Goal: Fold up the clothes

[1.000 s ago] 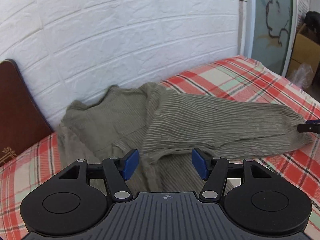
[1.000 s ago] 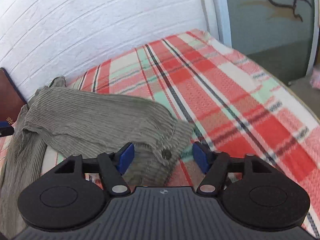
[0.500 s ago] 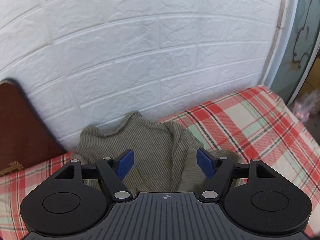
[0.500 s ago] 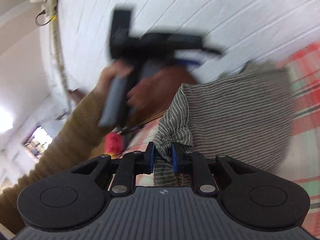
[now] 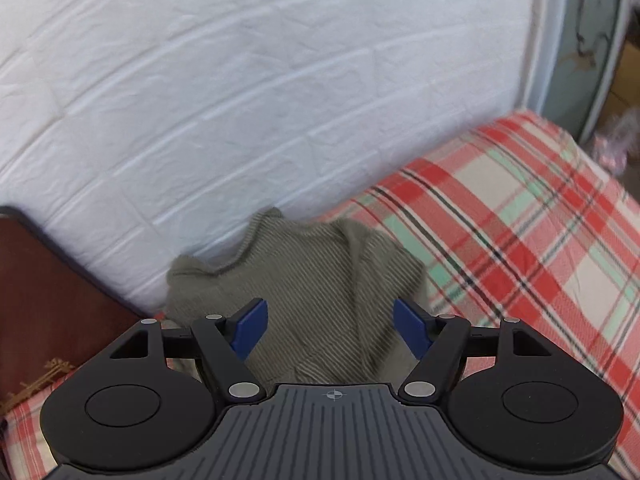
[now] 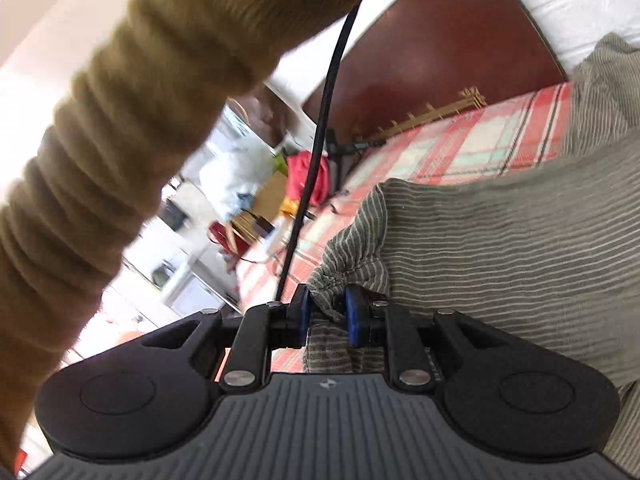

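**Striped Garment Clamped at Cuff**

A gathered edge of the olive striped garment [image 6: 500, 248] was pinched by the right gripper [image 6: 327, 312] above the plaid bed [image 6: 472, 148]. The left gripper [image 5: 330, 330] was held wide apart, empty, with the garment [image 5: 316, 284] bunched just beyond it against the white wall [image 5: 240, 100].

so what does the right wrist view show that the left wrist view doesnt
Only the right wrist view shows the right hand-held gripper shut on the sleeve cuff of the striped garment, a brown-sleeved arm, a black cable and blurry room clutter.

Only the left wrist view shows the left hand-held gripper, open and gripping nothing, a wide stretch of white brick wall and a doorway at right.

Both show the garment, the plaid cover and the dark wooden headboard.
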### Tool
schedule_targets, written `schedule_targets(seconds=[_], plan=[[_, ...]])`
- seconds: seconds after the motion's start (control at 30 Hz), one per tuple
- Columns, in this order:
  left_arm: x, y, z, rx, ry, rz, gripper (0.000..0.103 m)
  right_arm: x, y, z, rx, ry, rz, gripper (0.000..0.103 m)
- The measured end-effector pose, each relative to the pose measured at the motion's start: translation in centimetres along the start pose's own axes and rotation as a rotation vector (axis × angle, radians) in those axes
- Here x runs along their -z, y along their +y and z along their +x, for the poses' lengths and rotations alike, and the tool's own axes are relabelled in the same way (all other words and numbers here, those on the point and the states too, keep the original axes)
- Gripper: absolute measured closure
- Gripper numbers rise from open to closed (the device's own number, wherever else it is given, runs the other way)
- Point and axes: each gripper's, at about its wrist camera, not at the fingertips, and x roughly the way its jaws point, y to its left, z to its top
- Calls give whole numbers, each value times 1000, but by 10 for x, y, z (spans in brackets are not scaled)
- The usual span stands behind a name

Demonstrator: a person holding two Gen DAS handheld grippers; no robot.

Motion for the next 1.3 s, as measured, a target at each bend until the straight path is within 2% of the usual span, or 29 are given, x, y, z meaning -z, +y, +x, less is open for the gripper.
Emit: schedule_targets(seconds=[0.17, 0.27, 0.33, 0.4, 0.43, 0.47, 0.5, 0.53, 0.63, 0.77, 0.83, 0.97, 1.07, 1.1, 1.2, 1.27, 1.3], plan=[[-4, -56, 22, 3, 11, 181, 22, 6, -4, 2, 41, 0, -6, 81], [-3, -78, 39, -37, 25, 271, 22, 9, -6, 2, 65, -1, -9, 81], [-3, -80, 49, -70, 32, 282, 22, 10, -7, 1, 67, -4, -7, 81], [-4, -72, 60, -84, 55, 241, 22, 12, -7, 0, 67, -4, -8, 81], [-4, -68, 66, -88, 68, 221, 33, 13, -7, -1, 64, -2, -8, 81], [-3, -63, 71, -87, 87, 206, 71, 14, -7, -2, 61, 0, -8, 81], [-1, -60, 75, -91, 104, 201, 103, 16, -6, -2, 60, 3, -8, 81], [0, -57, 77, -100, 112, 203, 103, 17, -6, -3, 59, 5, -9, 81], [2, -41, 64, -149, 56, 238, 103, 21, -7, -6, 57, 12, -10, 81], [-4, -1, 64, -171, 74, 116, 103, 24, -8, -11, 57, 30, -9, 81], [2, 5, 73, -192, 95, 109, 102, 27, -8, -11, 51, 42, -9, 81], [20, 10, 96, -190, 148, 89, 84, 39, -9, -13, 38, 91, -3, 80], [34, 9, 110, -193, 172, 82, 76, 53, -11, -18, 50, 131, 2, 80], [38, 9, 115, -199, 182, 83, 71, 57, -13, -20, 52, 144, 16, 80], [44, 11, 117, -213, 170, 64, 58, 67, -20, -26, 60, 173, 63, 79], [41, 16, 109, -197, 160, 37, 49, 70, -24, -35, 71, 171, 82, 74], [38, 19, 103, -183, 153, 25, 45, 70, -26, -42, 76, 165, 89, 62]])
